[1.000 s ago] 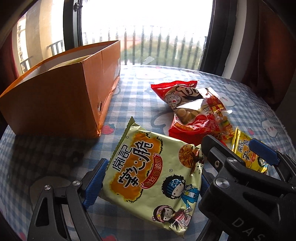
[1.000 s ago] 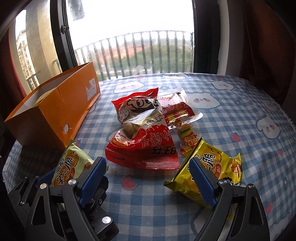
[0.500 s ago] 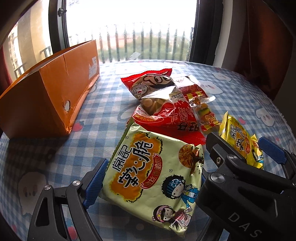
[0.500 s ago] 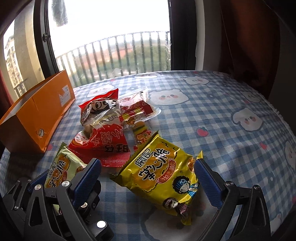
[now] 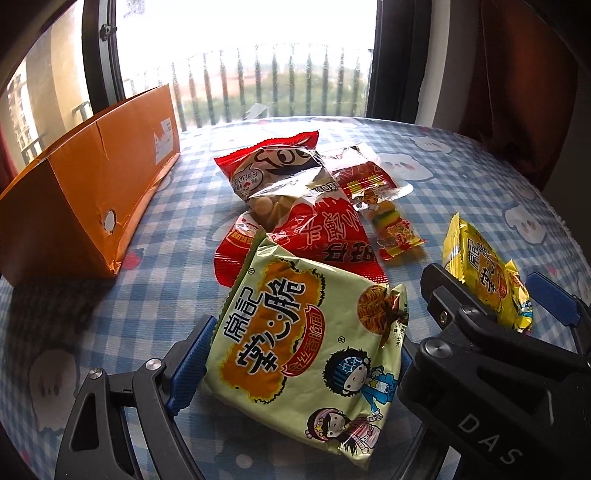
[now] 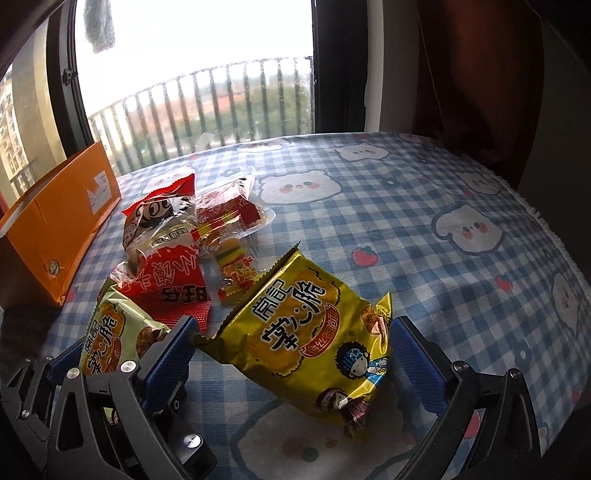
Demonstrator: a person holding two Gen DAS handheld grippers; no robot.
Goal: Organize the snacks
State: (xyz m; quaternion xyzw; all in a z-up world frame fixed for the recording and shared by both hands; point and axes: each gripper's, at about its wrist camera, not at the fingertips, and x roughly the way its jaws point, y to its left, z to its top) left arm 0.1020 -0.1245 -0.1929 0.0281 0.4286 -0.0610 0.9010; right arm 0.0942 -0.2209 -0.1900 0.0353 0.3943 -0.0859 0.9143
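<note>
The left gripper (image 5: 299, 365) pinches the green noodle packet (image 5: 306, 343); the right gripper (image 6: 291, 354), jaws just spreading wide, straddles the yellow packet (image 6: 314, 332) on the tablecloth (image 6: 424, 236) and should close squarely across its middle

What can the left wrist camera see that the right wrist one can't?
Left only: the whole front of the green packet, cartoon kids included. Right only: the whole front of the yellow packet, plus a grey rag hanging at the window top. Both: the orange box, the red packets and the checked cloth.
</note>
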